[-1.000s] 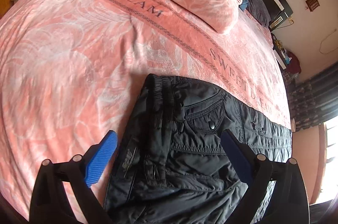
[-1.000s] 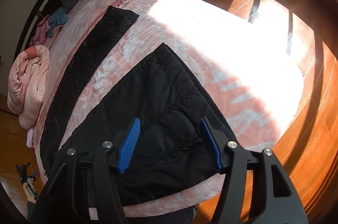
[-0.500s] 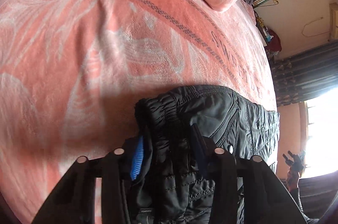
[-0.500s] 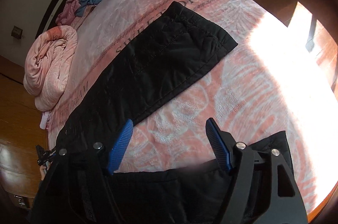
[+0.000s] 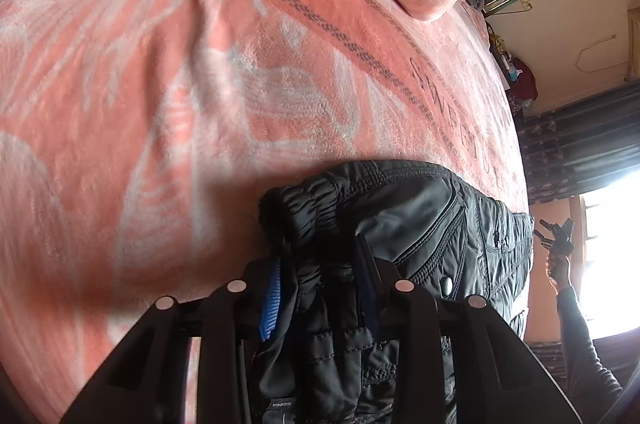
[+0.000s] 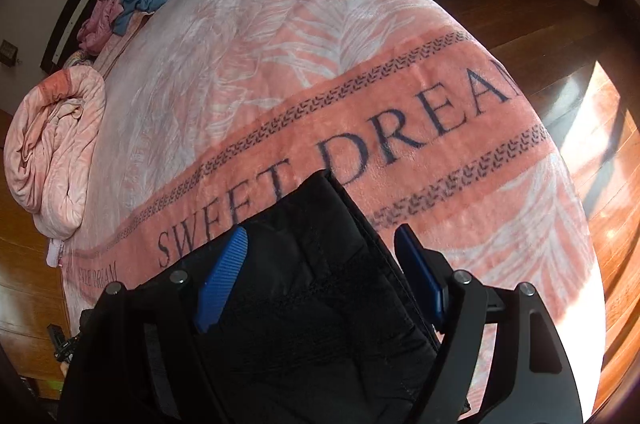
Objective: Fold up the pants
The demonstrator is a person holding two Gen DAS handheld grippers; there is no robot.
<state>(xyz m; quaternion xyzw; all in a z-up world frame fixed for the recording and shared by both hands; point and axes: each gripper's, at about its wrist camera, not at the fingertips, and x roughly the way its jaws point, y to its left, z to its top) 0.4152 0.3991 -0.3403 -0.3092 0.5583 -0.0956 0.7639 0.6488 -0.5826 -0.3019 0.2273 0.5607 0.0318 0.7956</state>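
Left tongs [image 5: 320,284] closing on the pants [image 5: 400,216] waistband at lower centre; right tongs [image 6: 320,280], opening, should straddle the cuff squarely.

left wrist: close, angled down | right wrist: higher | shared: pants [image 5: 420,224], blanket [image 6: 280,44]

A bed is covered by a fuzzy pink "SWEET DREAM" blanket [image 6: 320,72]. Black padded pants [image 5: 420,224] are laid right on it. A rolled-up pink comforter [image 6: 52,144] and some crumpled clothes [image 6: 120,8] are piled along the far edge.
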